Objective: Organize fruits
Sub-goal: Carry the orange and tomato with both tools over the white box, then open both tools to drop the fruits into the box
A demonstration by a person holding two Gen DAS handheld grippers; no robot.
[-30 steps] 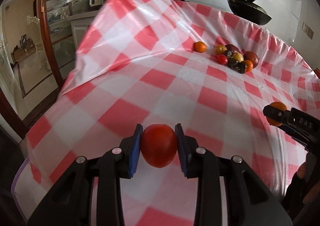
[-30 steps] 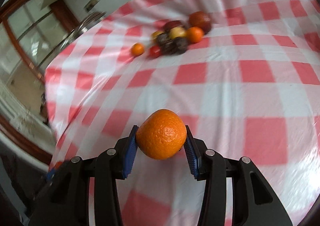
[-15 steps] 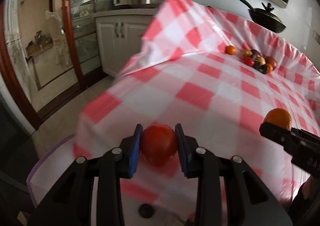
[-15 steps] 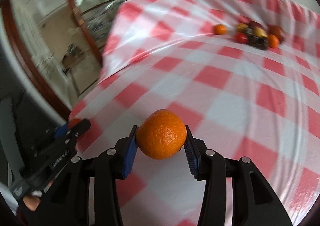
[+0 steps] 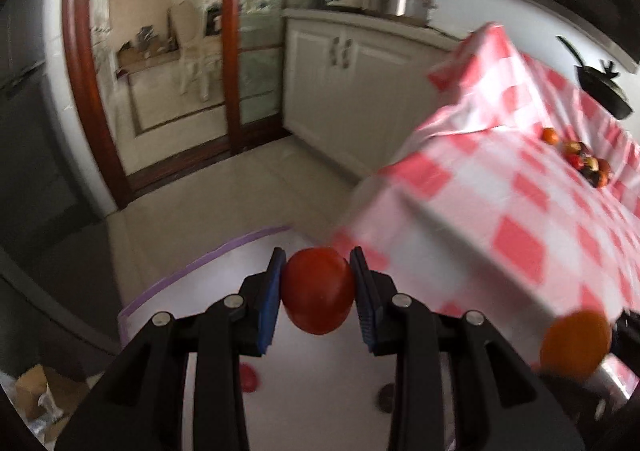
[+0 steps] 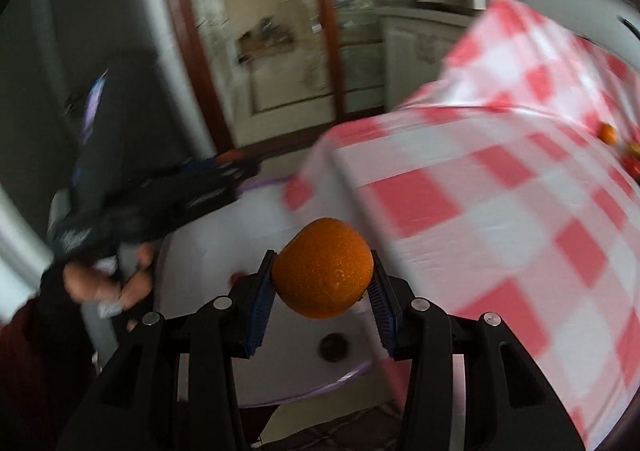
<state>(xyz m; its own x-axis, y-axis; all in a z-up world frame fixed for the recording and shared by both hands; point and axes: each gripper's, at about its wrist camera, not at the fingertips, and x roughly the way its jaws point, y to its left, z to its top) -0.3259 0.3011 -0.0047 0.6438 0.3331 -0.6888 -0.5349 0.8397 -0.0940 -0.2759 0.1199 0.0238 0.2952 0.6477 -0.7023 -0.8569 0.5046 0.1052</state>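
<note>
My left gripper (image 5: 318, 291) is shut on a red tomato (image 5: 318, 297) and holds it above a white bin with a purple rim (image 5: 208, 255) beside the table. My right gripper (image 6: 322, 283) is shut on an orange (image 6: 322, 269) over the same bin (image 6: 280, 367); that orange also shows in the left wrist view (image 5: 574, 345). A red fruit (image 5: 250, 379) and a dark fruit (image 6: 334, 347) lie in the bin. A pile of fruits (image 5: 586, 161) sits far back on the checkered table (image 5: 520, 219).
The left gripper body and the hand (image 6: 104, 287) are at the left in the right wrist view. A black pan (image 5: 604, 91) stands past the table. White cabinets (image 5: 352, 91) and a glass door (image 5: 256, 63) are behind. A cardboard box (image 5: 44, 399) lies on the floor.
Both grippers have swung left off the table with their fruits, from over the tablecloth to over the white bin at the table's edge.
</note>
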